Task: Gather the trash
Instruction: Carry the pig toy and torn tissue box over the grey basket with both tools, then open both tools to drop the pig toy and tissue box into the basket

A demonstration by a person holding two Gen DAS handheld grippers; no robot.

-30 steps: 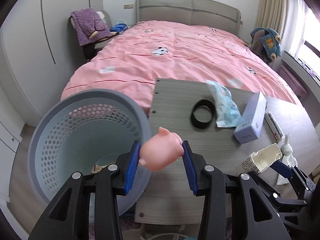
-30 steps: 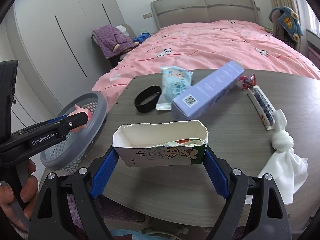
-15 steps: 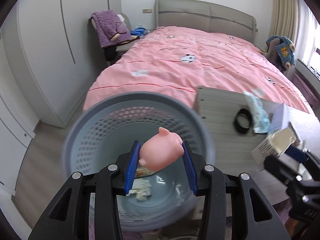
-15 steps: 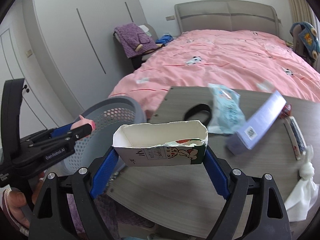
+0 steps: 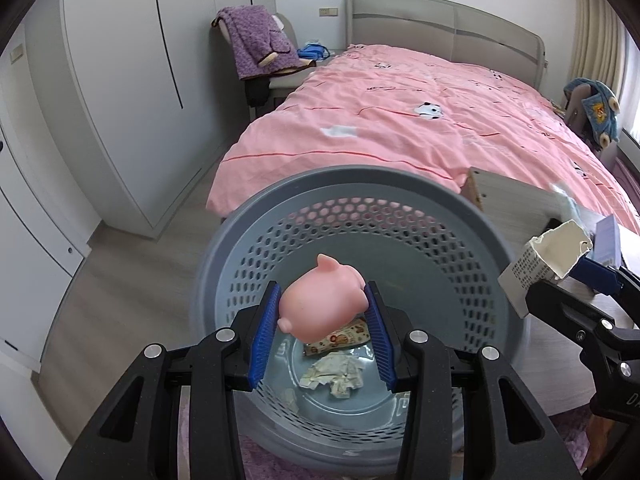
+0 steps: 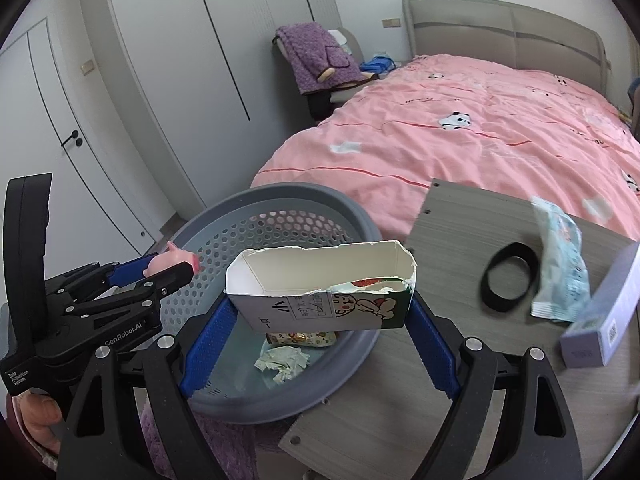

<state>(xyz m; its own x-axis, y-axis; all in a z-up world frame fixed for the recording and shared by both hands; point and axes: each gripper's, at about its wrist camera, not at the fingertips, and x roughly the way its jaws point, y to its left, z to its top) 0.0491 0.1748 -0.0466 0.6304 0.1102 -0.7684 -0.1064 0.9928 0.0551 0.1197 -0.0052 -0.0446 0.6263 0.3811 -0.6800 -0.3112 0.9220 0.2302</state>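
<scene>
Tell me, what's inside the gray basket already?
At the bottom of the gray basket lie a crumpled paper and a printed snack wrapper. The pink pig toy and the gripper's jaws cover part of the bottom, so more could be hiding.

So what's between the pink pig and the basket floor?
Only air, in the left wrist view: pink pig, clamped by left gripper, hangs over basket.

White lettering "GenRobot.AI" runs along the side of the left tongs (image 6: 170, 270), at nine o'clock in the right wrist view, and small print near the handle reads "Data Acquisition System". The torn carton (image 6: 320, 294) held at centre bears printed characters too small to read. The lavender box (image 6: 600, 320) at three o'clock carries an illegible code patch.
</scene>
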